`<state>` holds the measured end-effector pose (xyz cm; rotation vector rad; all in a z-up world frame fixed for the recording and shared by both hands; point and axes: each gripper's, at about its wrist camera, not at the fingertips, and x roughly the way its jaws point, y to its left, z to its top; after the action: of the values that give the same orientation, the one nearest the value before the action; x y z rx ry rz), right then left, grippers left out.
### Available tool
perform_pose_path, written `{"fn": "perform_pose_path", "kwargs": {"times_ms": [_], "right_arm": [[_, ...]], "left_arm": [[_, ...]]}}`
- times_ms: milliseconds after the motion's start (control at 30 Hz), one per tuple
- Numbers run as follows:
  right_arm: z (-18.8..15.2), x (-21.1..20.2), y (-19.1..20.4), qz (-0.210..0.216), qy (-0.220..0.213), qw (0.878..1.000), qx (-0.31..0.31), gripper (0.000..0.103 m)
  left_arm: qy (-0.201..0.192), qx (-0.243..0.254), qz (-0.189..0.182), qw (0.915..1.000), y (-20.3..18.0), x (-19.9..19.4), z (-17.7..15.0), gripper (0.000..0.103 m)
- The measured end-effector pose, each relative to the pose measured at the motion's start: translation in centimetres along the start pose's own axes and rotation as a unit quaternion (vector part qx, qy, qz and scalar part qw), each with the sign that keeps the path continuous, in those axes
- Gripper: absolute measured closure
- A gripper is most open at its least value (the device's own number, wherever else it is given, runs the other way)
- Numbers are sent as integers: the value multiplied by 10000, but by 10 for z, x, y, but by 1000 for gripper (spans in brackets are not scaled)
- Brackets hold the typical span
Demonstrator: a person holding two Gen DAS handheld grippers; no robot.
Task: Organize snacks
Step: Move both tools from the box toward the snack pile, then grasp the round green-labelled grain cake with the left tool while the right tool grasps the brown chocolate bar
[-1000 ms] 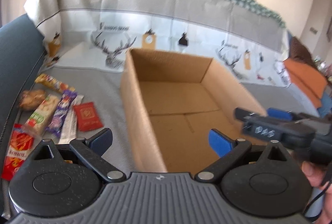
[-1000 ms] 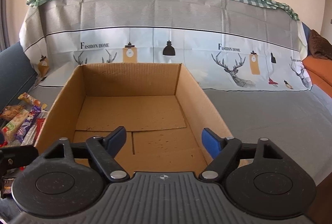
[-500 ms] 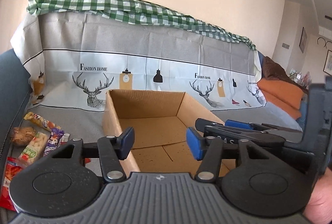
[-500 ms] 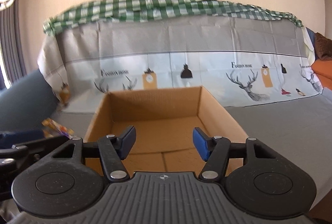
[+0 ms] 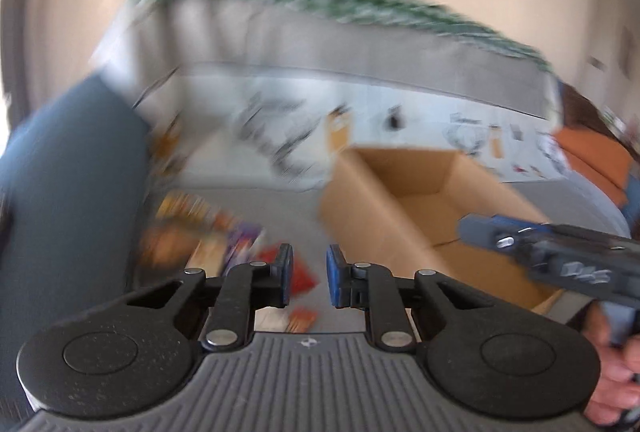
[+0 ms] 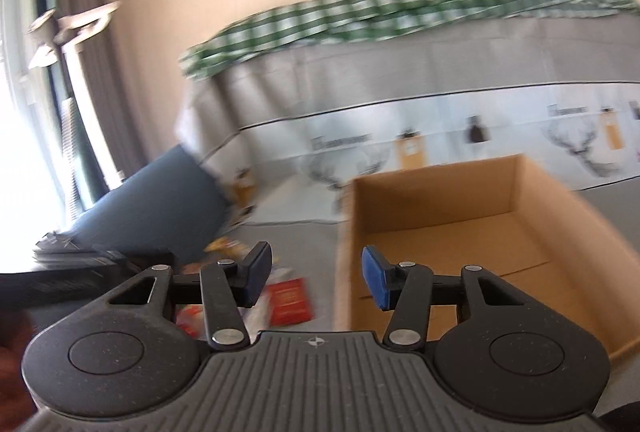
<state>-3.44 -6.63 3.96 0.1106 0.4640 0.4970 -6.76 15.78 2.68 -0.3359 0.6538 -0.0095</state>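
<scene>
An open, empty cardboard box (image 5: 424, 199) (image 6: 472, 228) stands on the grey sofa cover. Several snack packets (image 5: 224, 236) lie in a blurred cluster to its left, among them a red packet (image 6: 289, 299). My left gripper (image 5: 308, 280) hangs above the packets, left of the box, its jaws narrowed to a small gap with nothing between them. My right gripper (image 6: 316, 276) is open and empty near the box's left wall; it also shows in the left wrist view (image 5: 552, 256) over the box's near right corner.
A dark blue cushion (image 5: 72, 167) (image 6: 160, 203) rises left of the snacks. A deer-print cover with a green checked cloth (image 6: 400, 11) drapes the sofa back. An orange cushion (image 5: 592, 159) lies far right. A window with curtains (image 6: 60, 91) is at left.
Both views have swung left towards the snacks and are blurred by motion. My left gripper's jaws have narrowed from wide open to a small gap. My right gripper stays open.
</scene>
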Motion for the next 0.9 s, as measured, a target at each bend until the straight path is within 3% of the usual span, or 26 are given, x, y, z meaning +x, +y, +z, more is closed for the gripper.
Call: {"fn": "perform_pose_path", "kwargs": {"times_ms": [100,233,300,433,600,700,900], "right_arm": [[-12,15,20,346,371,9987,-17,50],[-40,39,37,726,1075,9916,-11,50],[-54,53,42,877,1460,9854,55,50],[-78,79,41,766,2253,9709,261,50],[-100,99,24,604,2876,9530,742,49],[-104,109,18,670,2990,9462,1036,47],[-103,129,21,667,2809,9531,912,44]], "left_arm": [[-190,-661,230,9974,30,1,-11,83],[-27,-1249,342,9916,53,8,0,81],[120,-1261,406,9911,57,17,3,81],[207,-1068,542,9926,59,24,2,76],[183,-902,679,9934,55,30,6,69],[160,-826,729,9938,52,30,4,68],[320,-709,815,9936,48,41,7,65]]}}
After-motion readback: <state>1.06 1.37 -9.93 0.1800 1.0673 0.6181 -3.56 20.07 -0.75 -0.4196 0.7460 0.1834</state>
